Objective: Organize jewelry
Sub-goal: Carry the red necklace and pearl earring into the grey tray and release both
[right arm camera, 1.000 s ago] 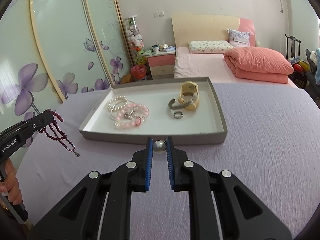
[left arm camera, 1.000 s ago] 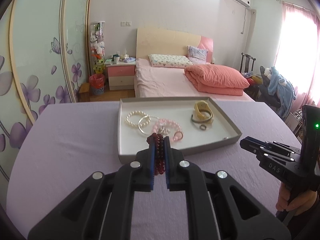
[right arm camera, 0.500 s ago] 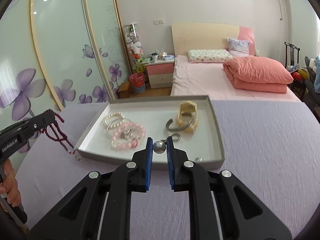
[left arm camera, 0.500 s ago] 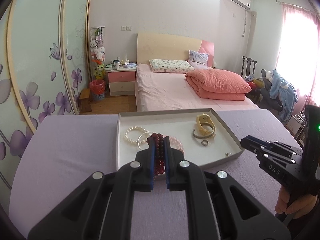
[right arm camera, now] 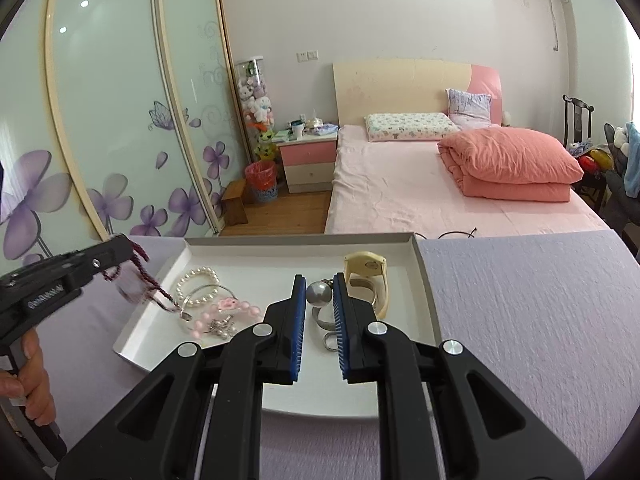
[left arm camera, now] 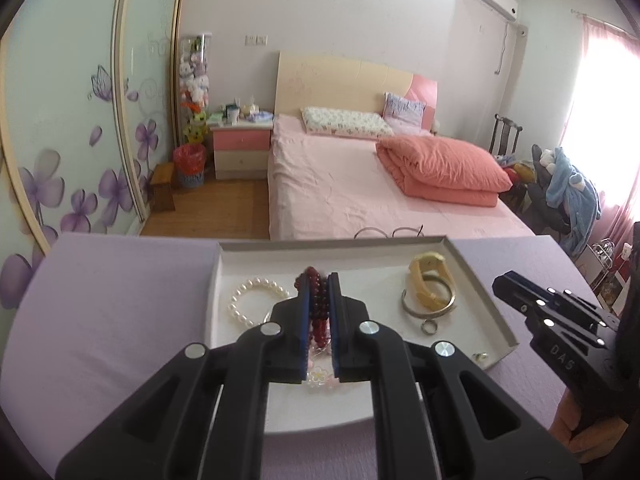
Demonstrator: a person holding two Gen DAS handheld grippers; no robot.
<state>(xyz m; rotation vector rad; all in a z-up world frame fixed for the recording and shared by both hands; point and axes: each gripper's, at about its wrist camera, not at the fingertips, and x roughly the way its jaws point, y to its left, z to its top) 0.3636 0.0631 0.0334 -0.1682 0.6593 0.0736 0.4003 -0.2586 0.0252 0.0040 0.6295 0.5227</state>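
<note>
Bracelets (left arm camera: 256,298), watch (left arm camera: 430,280) in tray (left arm camera: 476,276)

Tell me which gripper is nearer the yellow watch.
Right. The right gripper hovers just beside the watch, holding a silver ball; the left gripper sits farther across the tray.

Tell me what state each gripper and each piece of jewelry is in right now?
left gripper: shut on dark red bead necklace.
dark red bead necklace: held, dangling over tray.
right gripper: shut on silver ball.
silver ball: pinched, above tray.
white tray: open, on purple cloth.
pearl bracelet: lying in tray.
yellow watch: lying in tray.
</note>
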